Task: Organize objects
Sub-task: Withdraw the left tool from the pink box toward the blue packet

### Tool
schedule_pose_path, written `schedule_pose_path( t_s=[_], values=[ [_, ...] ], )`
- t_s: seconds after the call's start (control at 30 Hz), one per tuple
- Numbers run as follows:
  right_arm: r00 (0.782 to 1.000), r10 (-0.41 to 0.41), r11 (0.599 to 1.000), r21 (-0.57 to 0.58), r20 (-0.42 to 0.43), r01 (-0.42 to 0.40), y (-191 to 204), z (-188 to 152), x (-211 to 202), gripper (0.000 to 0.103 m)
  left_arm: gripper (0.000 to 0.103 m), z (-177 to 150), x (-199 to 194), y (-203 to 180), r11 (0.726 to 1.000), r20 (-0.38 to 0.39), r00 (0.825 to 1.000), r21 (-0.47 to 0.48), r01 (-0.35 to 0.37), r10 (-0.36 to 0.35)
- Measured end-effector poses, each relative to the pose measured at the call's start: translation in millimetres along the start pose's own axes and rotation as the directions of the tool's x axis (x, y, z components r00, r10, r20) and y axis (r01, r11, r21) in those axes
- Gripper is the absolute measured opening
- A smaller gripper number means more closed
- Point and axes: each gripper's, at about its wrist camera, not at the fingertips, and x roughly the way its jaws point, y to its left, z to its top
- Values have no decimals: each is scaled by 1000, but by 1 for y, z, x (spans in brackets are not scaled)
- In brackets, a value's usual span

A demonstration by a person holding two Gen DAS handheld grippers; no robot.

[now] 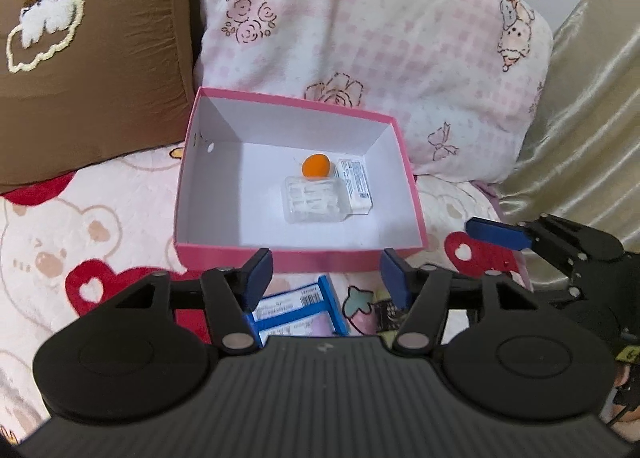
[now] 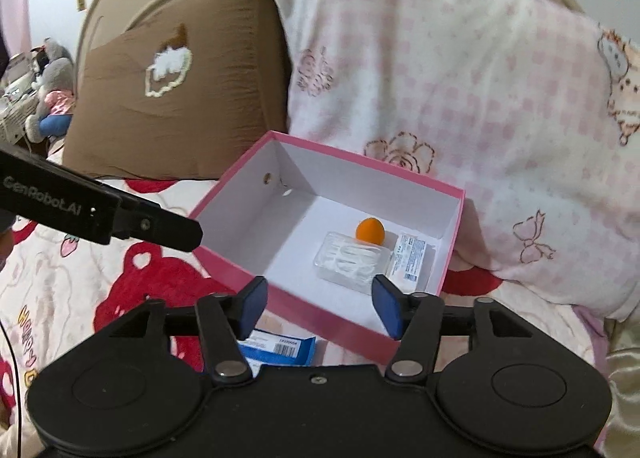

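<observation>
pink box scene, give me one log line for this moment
pink box: ball, clear case, carton | left tongs open | right tongs open

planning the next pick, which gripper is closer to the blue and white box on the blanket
Left. The blue and white box lies between the left gripper fingers; the right gripper has it below its left finger.

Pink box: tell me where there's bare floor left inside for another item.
The pink box has bare floor along its left half and near wall. It is crowded at the right rear: orange ball, clear case and white packet cluster there.
</observation>
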Motion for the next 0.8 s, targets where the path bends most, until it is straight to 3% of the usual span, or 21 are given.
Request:
schedule_pose_path(
  t_s=[0.27, 0.43, 0.57, 0.8],
  values=[
    [999, 17, 996, -90, 45, -13, 29, -13, -44, 94, 73, -24, -30, -1, 1000, -31, 999, 11, -12, 12],
    [1000, 2, 990, -140, 21, 1, 47, -33, -50, 96, 80, -42, -38, 0, 999, -56, 998, 27, -34, 35],
    [1000, -1, 989, -147, -5, 0, 53, -45, -52, 96, 83, -51, -37, 1, 1000, -104, 995, -2, -8, 8],
    [1000, 4, 988, -156, -27, -9, 59, -55, -65, 96, 89, -72, -39, 1, 1000, -116, 993, -15, 12, -14]
  ],
)
